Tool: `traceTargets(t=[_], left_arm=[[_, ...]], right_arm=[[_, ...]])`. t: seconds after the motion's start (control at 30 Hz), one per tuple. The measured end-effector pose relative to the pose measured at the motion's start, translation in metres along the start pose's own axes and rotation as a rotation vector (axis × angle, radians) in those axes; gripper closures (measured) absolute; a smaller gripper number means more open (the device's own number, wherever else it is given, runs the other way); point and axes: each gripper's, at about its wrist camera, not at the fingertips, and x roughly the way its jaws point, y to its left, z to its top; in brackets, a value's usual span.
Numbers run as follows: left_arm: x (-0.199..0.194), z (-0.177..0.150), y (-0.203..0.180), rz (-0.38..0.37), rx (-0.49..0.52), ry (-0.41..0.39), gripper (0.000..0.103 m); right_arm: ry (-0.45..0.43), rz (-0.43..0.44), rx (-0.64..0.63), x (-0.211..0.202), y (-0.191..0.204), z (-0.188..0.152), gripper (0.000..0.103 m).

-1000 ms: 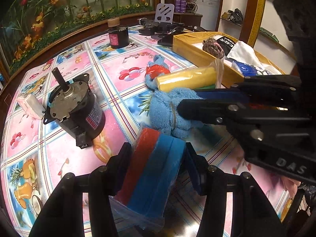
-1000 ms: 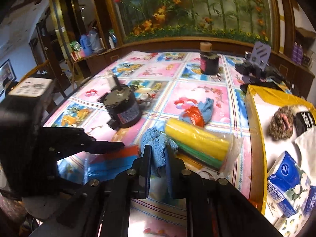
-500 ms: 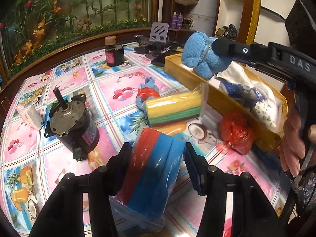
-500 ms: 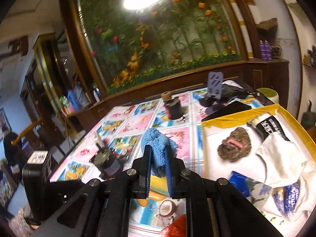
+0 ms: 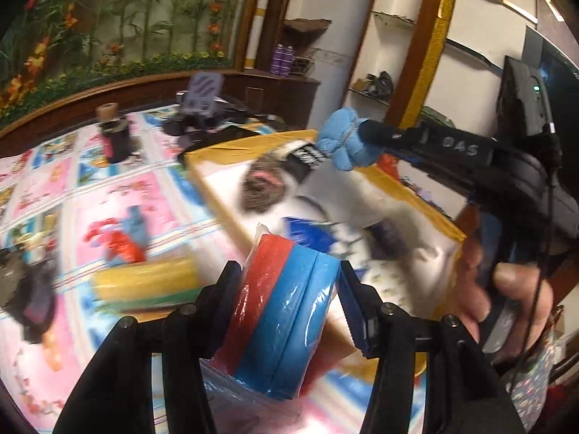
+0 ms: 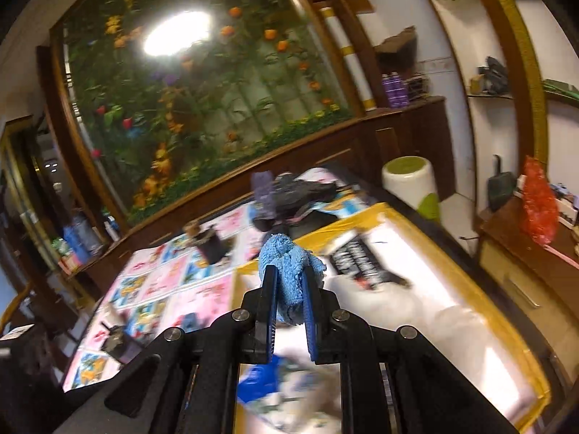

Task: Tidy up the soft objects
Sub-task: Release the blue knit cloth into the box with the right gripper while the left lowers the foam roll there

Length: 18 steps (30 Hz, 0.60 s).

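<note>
Right gripper [image 6: 289, 302] clamps the blue towel [image 6: 289, 271] over the yellow box [image 5: 213, 195] (brown scrubber [image 5: 262, 188] and tissue packs already inside), while left gripper [image 5: 289, 289] squeezes the bagged sponge pack [image 5: 286, 311] beside it.

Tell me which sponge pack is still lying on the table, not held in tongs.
The yellow-and-green sponge pack lies on the patterned tablecloth. The red-and-blue bagged sponge pack is clamped in the left tongs.
</note>
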Motion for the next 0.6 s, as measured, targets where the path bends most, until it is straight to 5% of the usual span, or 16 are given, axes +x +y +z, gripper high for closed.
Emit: traceTargets(t=[0.27, 0.5, 0.6], left_arm=[[0.044, 0.005, -0.061, -0.062, 0.058, 0.048, 0.05], [0.054, -0.006, -0.079, -0.047, 0.111, 0.058, 0.049], [0.05, -0.006, -0.079, -0.055, 0.111, 0.045, 0.032]], right_arm=[[0.096, -0.107, 0.134, 0.006, -0.065, 0.008, 0.09], [0.108, -0.171, 0.136, 0.004, -0.072, 0.005, 0.086], [0.087, -0.197, 0.147, 0.002, -0.073, 0.007, 0.077]])
